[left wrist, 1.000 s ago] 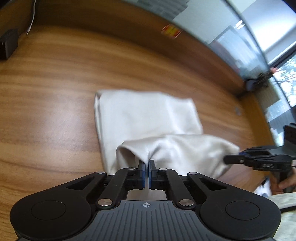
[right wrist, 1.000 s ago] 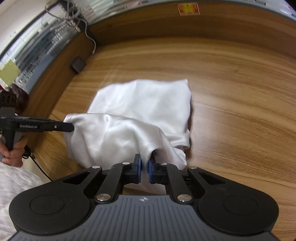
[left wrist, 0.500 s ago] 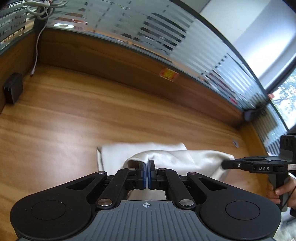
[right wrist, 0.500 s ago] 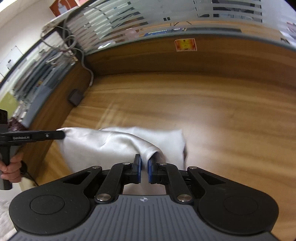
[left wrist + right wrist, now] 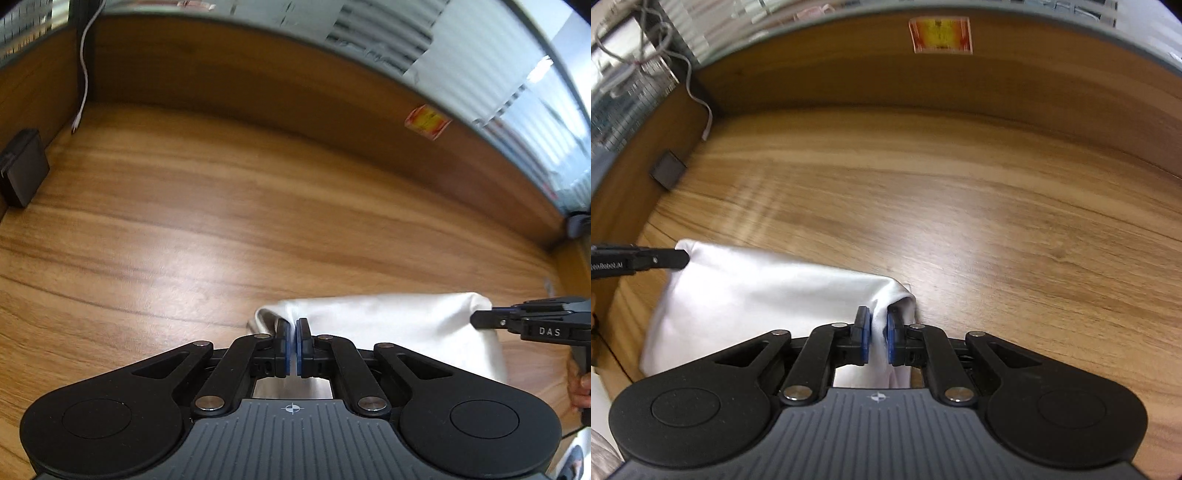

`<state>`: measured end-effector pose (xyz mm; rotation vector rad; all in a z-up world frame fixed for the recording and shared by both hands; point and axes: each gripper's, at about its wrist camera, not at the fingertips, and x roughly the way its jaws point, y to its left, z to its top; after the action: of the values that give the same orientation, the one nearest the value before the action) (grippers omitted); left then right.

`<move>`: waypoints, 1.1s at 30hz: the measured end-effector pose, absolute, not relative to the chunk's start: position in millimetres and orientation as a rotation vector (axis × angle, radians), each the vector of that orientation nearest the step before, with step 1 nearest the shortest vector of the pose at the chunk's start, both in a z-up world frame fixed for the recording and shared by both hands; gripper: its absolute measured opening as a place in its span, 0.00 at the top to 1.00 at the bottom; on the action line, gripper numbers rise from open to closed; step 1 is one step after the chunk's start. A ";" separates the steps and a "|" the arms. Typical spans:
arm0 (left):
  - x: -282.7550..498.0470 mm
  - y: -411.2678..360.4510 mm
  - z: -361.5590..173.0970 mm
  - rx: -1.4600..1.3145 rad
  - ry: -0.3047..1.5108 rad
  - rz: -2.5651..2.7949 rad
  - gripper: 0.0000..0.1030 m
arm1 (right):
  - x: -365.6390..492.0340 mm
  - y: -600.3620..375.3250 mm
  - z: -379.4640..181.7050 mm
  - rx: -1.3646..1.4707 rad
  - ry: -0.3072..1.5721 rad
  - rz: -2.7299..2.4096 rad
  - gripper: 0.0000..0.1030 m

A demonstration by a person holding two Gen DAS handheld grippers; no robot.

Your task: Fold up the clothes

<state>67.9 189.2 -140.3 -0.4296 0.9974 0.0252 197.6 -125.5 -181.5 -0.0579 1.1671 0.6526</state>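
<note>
A white garment (image 5: 388, 325) hangs stretched between my two grippers above the wooden desk (image 5: 221, 206). My left gripper (image 5: 293, 332) is shut on its left corner. My right gripper (image 5: 877, 328) is shut on its right corner, with cloth bunched between the blue pads. In the left wrist view the right gripper (image 5: 480, 319) holds the far right corner. In the right wrist view the garment (image 5: 757, 291) spans to the left gripper (image 5: 683, 258) at the far left. The garment's lower part is hidden behind the gripper bodies.
The desk has a raised wooden back wall (image 5: 923, 85) with an orange sticker (image 5: 940, 35). A small black box (image 5: 22, 170) sits at the left edge by a white cable (image 5: 83, 92). Frosted glass rises behind the wall.
Both grippers have lifted the garment off the desk; the part that lay flat on the wood is gone from view. The cloth now hangs taut between them, and the cameras have tipped up.
</note>
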 end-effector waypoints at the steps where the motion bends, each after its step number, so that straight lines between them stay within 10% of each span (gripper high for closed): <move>1: 71.0 189.2 -144.5 -0.429 1.008 0.033 0.95 | 198.0 -123.5 -186.4 -0.064 1.174 0.650 0.90; 11: 75.3 181.3 -149.7 -0.389 1.019 0.073 0.91 | 182.2 -130.0 -176.1 -0.074 1.109 0.627 0.71; 18: 55.4 168.9 -122.1 -0.333 0.948 0.070 0.53 | 143.6 -148.5 -133.8 -0.070 1.045 0.619 0.58; 33: 28.0 122.0 -145.8 -0.135 1.048 -0.060 0.48 | 85.7 -131.2 -167.3 -0.128 1.104 0.682 0.58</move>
<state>28.0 122.0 -145.8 -0.1346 1.0481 -0.0603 85.7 -131.2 -167.3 -0.1279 1.1045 0.6822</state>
